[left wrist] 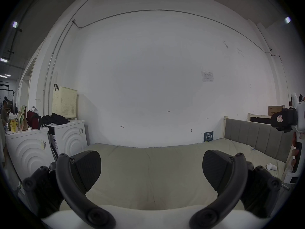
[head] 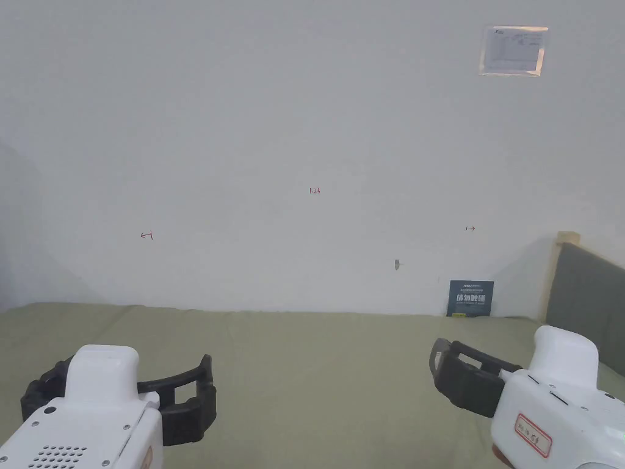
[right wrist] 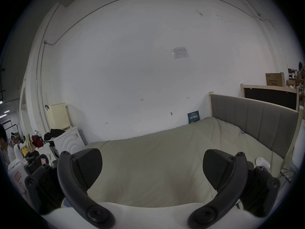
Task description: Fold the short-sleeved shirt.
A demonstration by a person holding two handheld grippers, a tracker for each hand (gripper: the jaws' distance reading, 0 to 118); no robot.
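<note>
At the bottom of the head view, the left gripper (head: 131,381) is at the lower left and the right gripper (head: 467,372) at the lower right, well apart, both above the bed (head: 317,378). In each gripper view the two jaws stand wide apart with nothing between them, only bare olive sheet. I cannot find the shirt on the part of the bed that the pictures show.

Farther on, a small white object (right wrist: 262,162) lies on the sheet at the right side of the right gripper view, near the grey headboard (right wrist: 254,117). A dark blue card (head: 470,298) leans on the white wall (head: 293,152) where the bed ends, right of centre. A paper sheet (head: 513,50) is fixed to the wall at the upper right.

At the left of the left gripper view, two white machines (left wrist: 69,136) stand beside the bed. On them are black cloth (left wrist: 55,119), a red bag (left wrist: 33,121) and a cream basket (left wrist: 64,102). A person (left wrist: 4,112) is at the far left edge.
</note>
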